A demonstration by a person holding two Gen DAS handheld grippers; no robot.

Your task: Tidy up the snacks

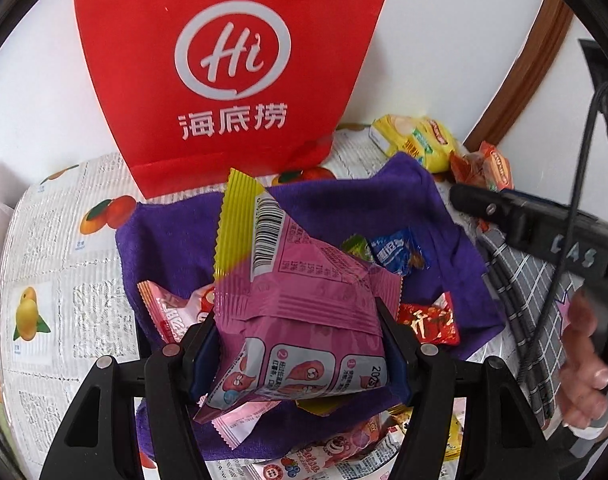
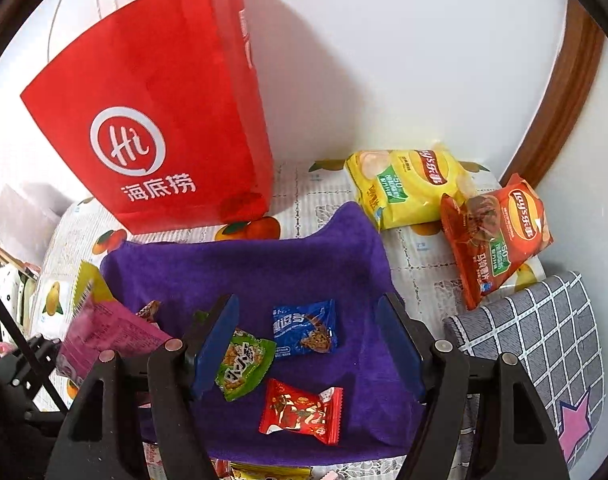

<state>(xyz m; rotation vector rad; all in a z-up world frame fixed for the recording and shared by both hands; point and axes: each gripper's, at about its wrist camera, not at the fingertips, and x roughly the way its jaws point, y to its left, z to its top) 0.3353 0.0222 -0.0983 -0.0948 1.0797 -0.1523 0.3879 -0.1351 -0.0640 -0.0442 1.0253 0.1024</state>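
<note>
Ahead of you the red bag (image 2: 156, 120) stands against the wall, blocking the far side. The purple towel (image 2: 244, 272) has bare room in its far half; chip packets (image 2: 407, 188) crowd the right rear corner

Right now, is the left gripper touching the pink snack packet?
Touching. The left wrist view shows the left gripper shut on the pink snack packet, both blue pads pressed against its sides.

Home: fruit-print tablecloth (image 2: 304, 196), checked cushion (image 2: 543, 320).
</note>
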